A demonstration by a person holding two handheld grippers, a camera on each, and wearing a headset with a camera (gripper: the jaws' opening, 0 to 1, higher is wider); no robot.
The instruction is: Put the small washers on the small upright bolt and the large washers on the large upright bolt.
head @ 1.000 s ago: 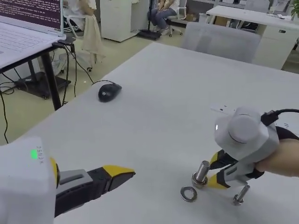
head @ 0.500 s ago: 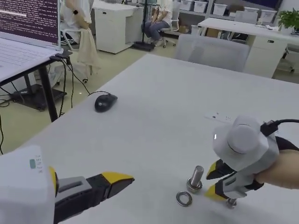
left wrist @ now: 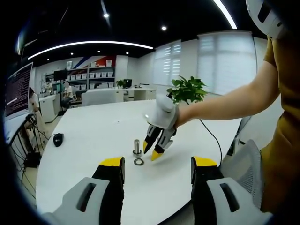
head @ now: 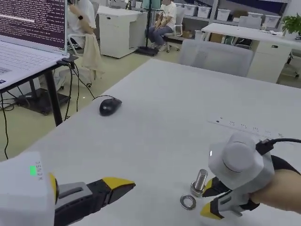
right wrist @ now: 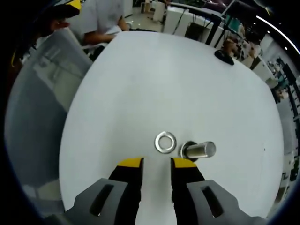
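Note:
A large steel bolt (head: 200,181) stands upright on the white table (head: 164,113), with one large washer (head: 188,202) lying flat just in front of it. My right gripper (head: 207,199) sits low beside them at the bolt's right, its yellow-tipped jaws a little apart and empty. In the right gripper view, the right gripper (right wrist: 157,163) points at the washer (right wrist: 165,142) and the bolt (right wrist: 199,150), a short way off. My left gripper (head: 120,184) hovers at the near left, well away. In its own view the left gripper (left wrist: 158,164) is wide open, facing the bolt (left wrist: 137,146).
A black mouse (head: 110,107) lies at the table's far left edge. A laptop (head: 23,42) stands on a side desk to the left. A grey chair back (head: 216,54) is across the table. People sit in the background.
My right gripper has pulled back from the large bolt toward the near edge and now covers the small bolt that showed beside it. The left gripper stays put.

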